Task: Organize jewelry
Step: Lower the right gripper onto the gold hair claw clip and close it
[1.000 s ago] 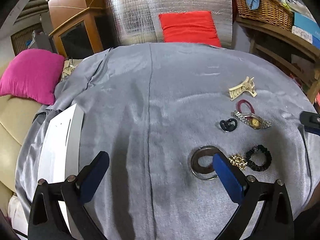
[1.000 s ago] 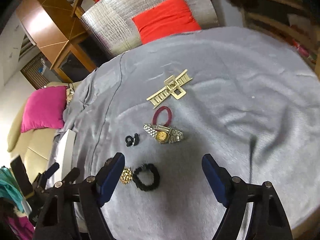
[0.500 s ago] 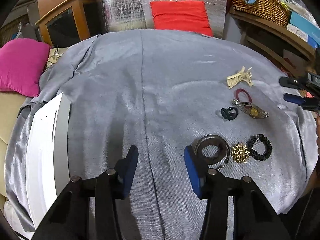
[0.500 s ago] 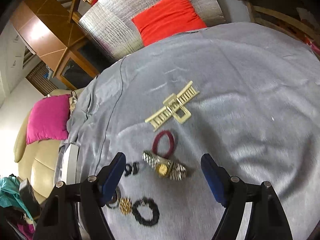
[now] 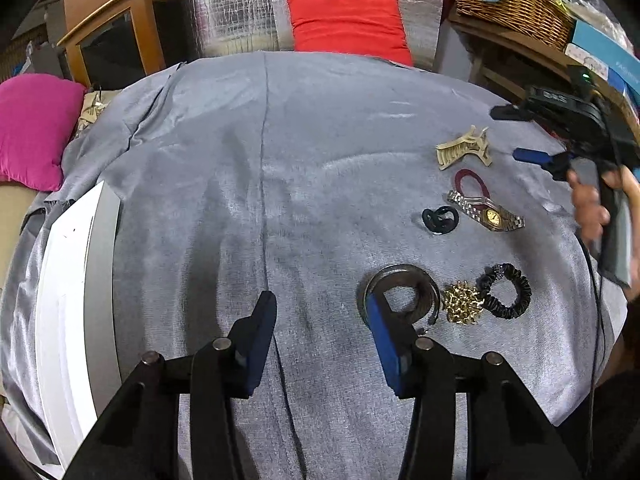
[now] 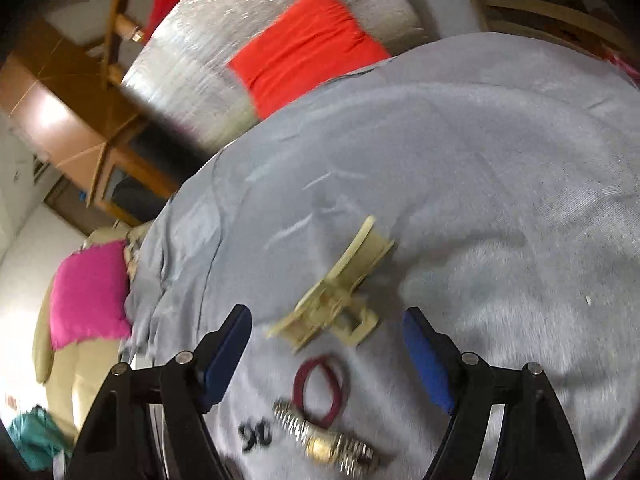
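Note:
Jewelry lies on a grey cloth-covered table [image 5: 280, 200]. A cream hair claw [image 5: 464, 148] [image 6: 336, 292], a maroon hair tie [image 5: 472, 182] [image 6: 320, 388], a metal wristwatch [image 5: 486, 212] [image 6: 328, 440], a small black tie [image 5: 440, 220] [image 6: 254, 436], a dark bangle [image 5: 400, 288], a gold brooch [image 5: 464, 304] and a black scrunchie [image 5: 508, 290] lie at the right. My left gripper [image 5: 320, 312] is open and empty, its right finger over the bangle's edge. My right gripper [image 6: 326, 340] is open, low over the hair claw; it also shows in the left wrist view [image 5: 532, 156].
A white and grey tray [image 5: 76, 280] lies at the table's left edge. A pink cushion [image 5: 32, 128] sits left of the table. A red cushion [image 5: 348, 24] and silver foil panel [image 5: 240, 4] stand behind. A wicker basket [image 5: 512, 0] sits on shelves at the right.
My right gripper has moved forward and down from over the watch toward the hair claw. My left gripper narrowed from wide open, then widened a little, staying by the bangle.

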